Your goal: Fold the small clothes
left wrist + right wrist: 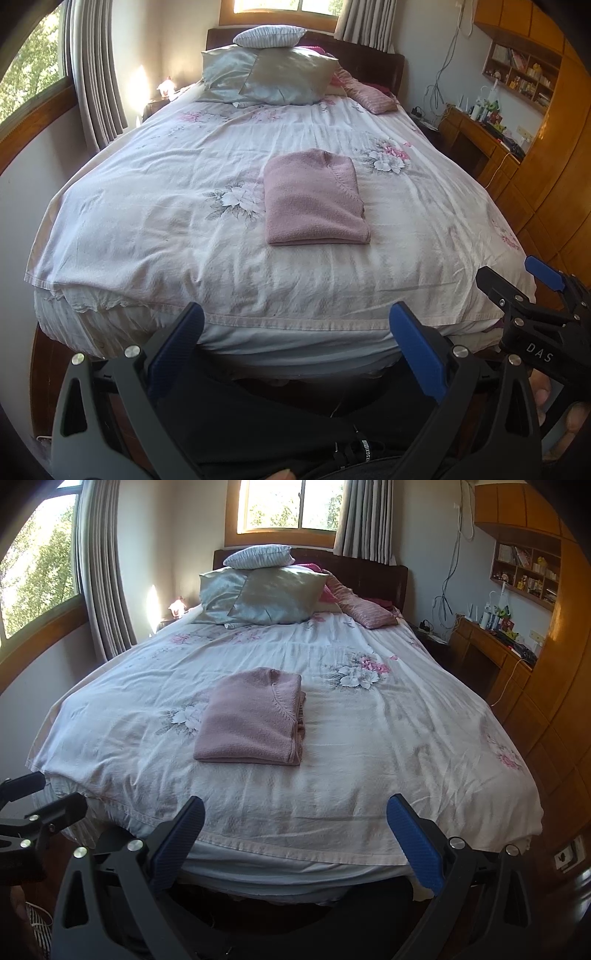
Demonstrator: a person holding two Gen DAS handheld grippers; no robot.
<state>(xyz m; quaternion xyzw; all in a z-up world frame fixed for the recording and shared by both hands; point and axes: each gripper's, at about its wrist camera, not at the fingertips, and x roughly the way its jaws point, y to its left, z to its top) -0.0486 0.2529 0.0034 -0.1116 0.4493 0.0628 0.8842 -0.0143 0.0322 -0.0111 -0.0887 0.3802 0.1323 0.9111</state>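
**Folded pink sweater lying on the bed, both grippers held back at the foot**

A pink knit sweater [316,197] is lying folded into a compact rectangle on the floral bedspread [184,229], roughly in the middle of the bed's width and nearer the foot than the pillows [269,72]. Its long axis is running from near to far, along the length of the bed. The rounded fold is facing the near edge, while the neckline end is pointing toward the headboard; a curved seam is showing on the top layer toward the far right corner. In the right wrist view the stacked layers are showing along the sweater's right side.

The left gripper [295,343] is hanging off the near edge of the bed with its blue-padded fingers [415,354] spread wide, gripping nothing. The right gripper [295,830] is sitting in a matching pose, jaws wide apart and empty, well apart from the sweater. Each gripper is showing at the edge of the other's view, side by side.

A wooden desk [491,646] and shelves [524,572] are standing along the right wall, and curtains [103,572] are hanging at the left.
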